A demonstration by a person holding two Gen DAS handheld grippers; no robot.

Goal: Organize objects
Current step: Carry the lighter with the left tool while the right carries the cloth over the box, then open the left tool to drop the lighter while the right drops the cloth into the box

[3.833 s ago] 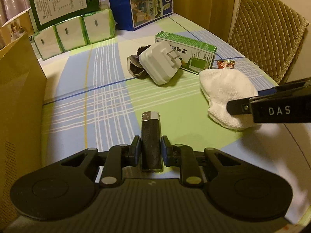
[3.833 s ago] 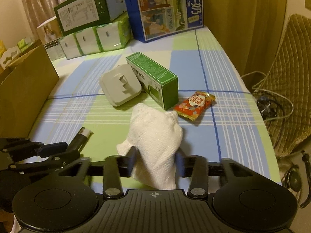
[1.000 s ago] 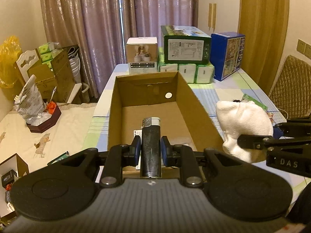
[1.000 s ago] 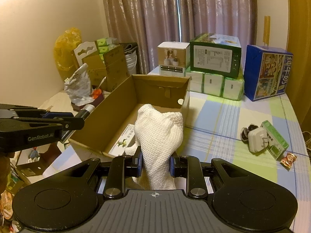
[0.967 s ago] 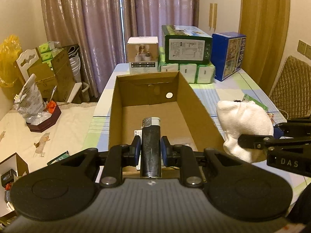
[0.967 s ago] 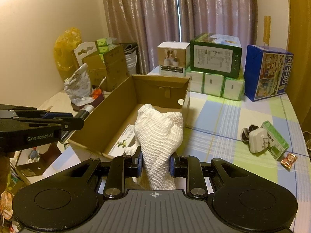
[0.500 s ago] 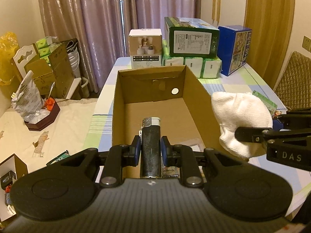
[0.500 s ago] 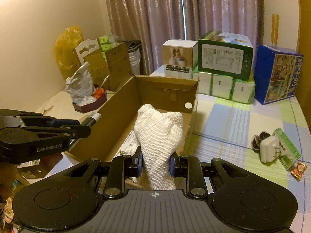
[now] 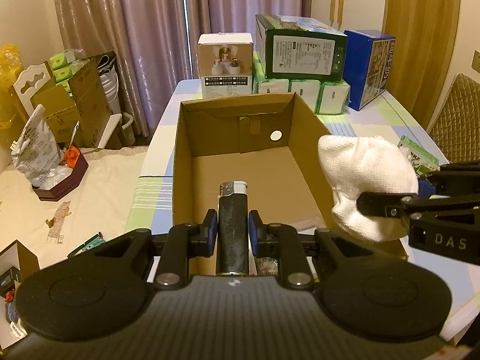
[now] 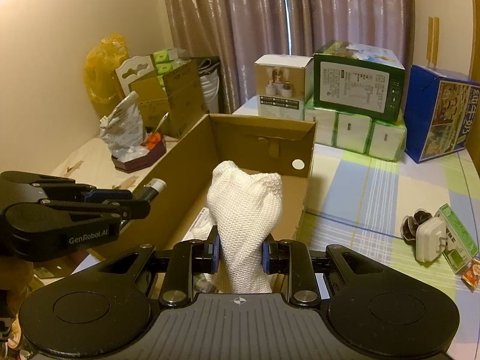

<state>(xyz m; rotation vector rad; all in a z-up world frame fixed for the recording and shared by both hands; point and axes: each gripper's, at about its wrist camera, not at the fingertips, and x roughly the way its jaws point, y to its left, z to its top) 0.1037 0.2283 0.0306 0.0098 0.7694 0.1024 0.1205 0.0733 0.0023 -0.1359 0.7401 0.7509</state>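
We are finding the left gripper (image 9: pixel 231 229) clamping a dark lighter (image 9: pixel 232 225) between its blue pads, the lighter pointing forward with its white-and-metal head over the open cardboard box (image 9: pixel 183 162). The right gripper (image 10: pixel 240 253) is pinching a bunched white cloth (image 10: pixel 244 207), which is standing upright out of its jaws above the box's near right corner.

We are noting that the box floor nearest us is largely covered by both gripper bodies; some printed paper or packaging is lying there, but we cannot identify it. The cloth's lower end is hidden behind the right gripper's housing.

The right wrist view is showing what the left barely does: a white plug adapter (image 10: pixel 427 240), a dark crumpled item beside it, a green carton (image 10: pixel 459 237) and an orange snack packet (image 10: pixel 471 273), all resting on the checked counter (image 10: pixel 375 192) well apart from the box. In the left view only the carton's edge is peeking out behind the cloth.
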